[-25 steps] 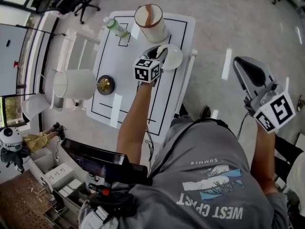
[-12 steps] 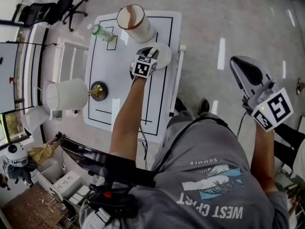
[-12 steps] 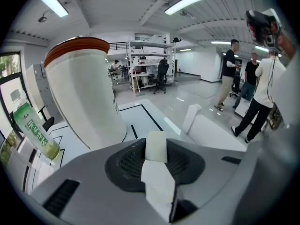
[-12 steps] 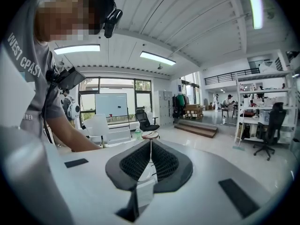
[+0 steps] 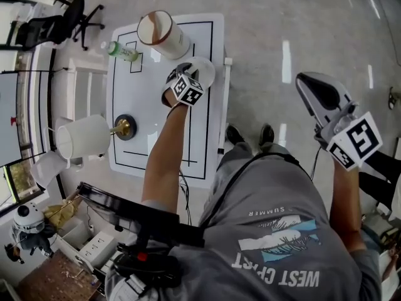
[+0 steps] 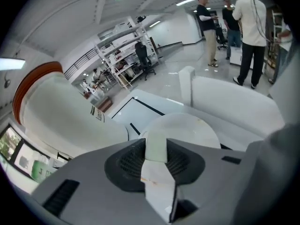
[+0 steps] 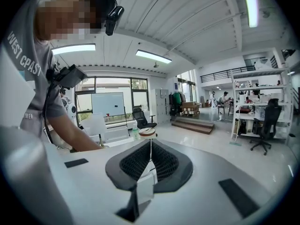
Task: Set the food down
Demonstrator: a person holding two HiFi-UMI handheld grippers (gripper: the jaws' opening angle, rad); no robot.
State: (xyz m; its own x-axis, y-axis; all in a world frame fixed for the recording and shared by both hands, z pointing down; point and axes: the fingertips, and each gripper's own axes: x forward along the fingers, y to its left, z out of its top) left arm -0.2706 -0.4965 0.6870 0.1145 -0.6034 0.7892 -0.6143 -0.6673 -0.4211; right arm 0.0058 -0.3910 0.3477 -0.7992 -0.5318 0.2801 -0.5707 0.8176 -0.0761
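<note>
— Both grippers: state, and why?
— Left gripper (image 6: 157, 146) jaws pinch the white plate (image 6: 187, 128) by its near rim, holding it level and low at the table's (image 5: 150, 149) right edge, beside the tall tub (image 5: 161, 33). Contact unclear; no food visible. Right gripper (image 7: 150, 161) jaws pressed together, empty, held aside
— Surroundings?
— White table with black lines; bottle (image 5: 119, 50), lamp (image 5: 84, 137); glossy workshop floor (image 5: 282, 17)

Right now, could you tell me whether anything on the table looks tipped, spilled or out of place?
Nothing stands out. The lamp, bottle and big cup stand upright on the table, with no spill showing. The left gripper holds a white plate by its rim; the plate looks bare.
</note>
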